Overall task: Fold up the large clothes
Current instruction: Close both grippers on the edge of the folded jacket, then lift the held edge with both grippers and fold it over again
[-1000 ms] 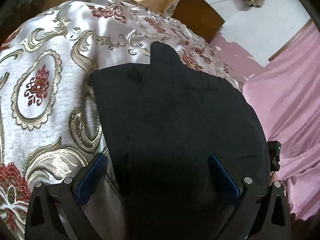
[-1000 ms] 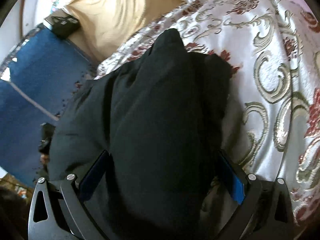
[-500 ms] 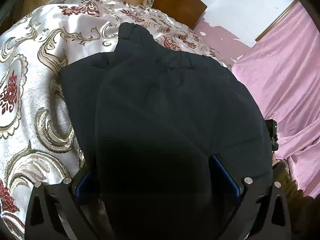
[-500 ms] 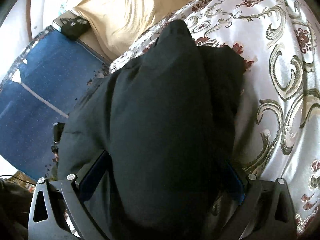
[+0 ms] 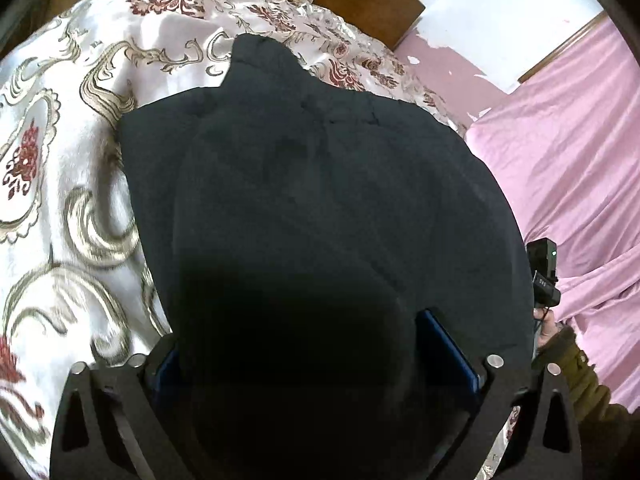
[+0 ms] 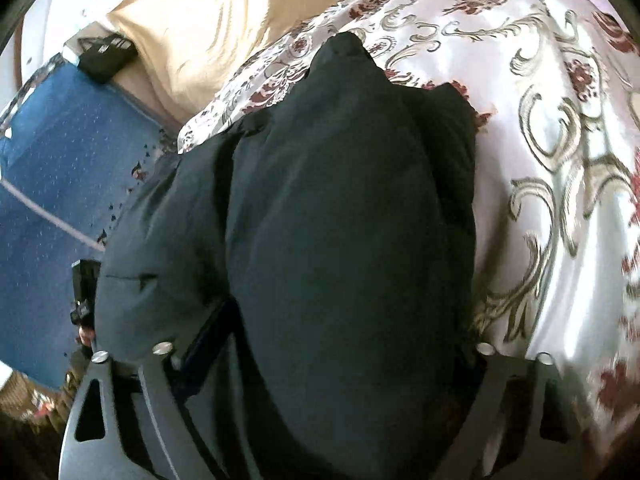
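Observation:
A large black garment (image 5: 312, 200) lies folded over on a white satin bedspread (image 5: 60, 160) with gold and red flowers. It fills the middle of the left wrist view and of the right wrist view (image 6: 340, 220). My left gripper (image 5: 308, 344) stands wide open, its blue pads (image 5: 448, 344) either side of a thick bunch of the black cloth. My right gripper (image 6: 332, 344) is also wide open around a fold of the garment, its fingertips mostly hidden by cloth.
The bedspread (image 6: 560, 160) spreads on both sides of the garment. A pink sheet (image 5: 568, 168) lies to the right, a cream cloth (image 6: 192, 20) and blue floor mat (image 6: 52, 168) to the left. A brown headboard (image 5: 368, 0) stands behind. The other gripper's body (image 5: 542, 276) shows at the garment's edge.
Both grippers have moved forward over the garment, carrying a fold of black cloth across it. The cloth now bulges up between the fingers and hides more of them.

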Available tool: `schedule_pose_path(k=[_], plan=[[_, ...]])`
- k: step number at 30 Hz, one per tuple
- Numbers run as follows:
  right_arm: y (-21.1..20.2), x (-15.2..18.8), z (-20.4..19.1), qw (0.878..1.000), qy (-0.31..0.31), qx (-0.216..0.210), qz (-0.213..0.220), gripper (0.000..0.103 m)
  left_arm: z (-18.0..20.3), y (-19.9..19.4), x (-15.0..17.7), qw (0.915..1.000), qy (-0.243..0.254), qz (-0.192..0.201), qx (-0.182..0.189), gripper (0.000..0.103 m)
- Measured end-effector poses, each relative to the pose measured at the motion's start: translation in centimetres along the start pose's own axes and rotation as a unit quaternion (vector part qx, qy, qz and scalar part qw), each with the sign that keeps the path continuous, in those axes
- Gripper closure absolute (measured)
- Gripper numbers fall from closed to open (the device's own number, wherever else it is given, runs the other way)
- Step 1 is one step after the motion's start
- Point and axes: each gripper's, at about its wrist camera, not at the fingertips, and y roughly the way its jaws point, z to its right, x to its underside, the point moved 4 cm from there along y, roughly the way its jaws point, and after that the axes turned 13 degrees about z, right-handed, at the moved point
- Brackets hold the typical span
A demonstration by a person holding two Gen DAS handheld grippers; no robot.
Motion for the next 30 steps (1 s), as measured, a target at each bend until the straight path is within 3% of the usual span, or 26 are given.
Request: schedule_pose_path(k=[2,7,13,19,30], plan=[[-0.2,0.4,-0.2,1.0,0.001,0.004,0.004,0.031,0.3,0.0,-0.2,0.9998,-0.01,-0.002,-0.019,0.016],[-1.1,0.3,-0.8,0.999,-0.01,0.035,0.014,0.043,0.9,-0.7,-0.7,0.9965,-0.056,-0.002,-0.062,0.052],[-2.9,-0.4,-2.7,0.995,-0.033,0.081,0.037,0.068,4.6,-2.0,-0.8,0.9902,0.018,0.006,-0.138,0.077],[-5.3,-1.6,-4.9,0.993,-0.024,0.096,0.064,0.08,9.2,-3.8,-1.9,0.9739,0.072,0.029,-0.213,0.086],[-12.1,0.3,-9.5,0.994,-0.049,0.073,0.067,0.081,14.8,-12.1,-0.6,0.9673,0.119,0.059,-0.216,0.087]])
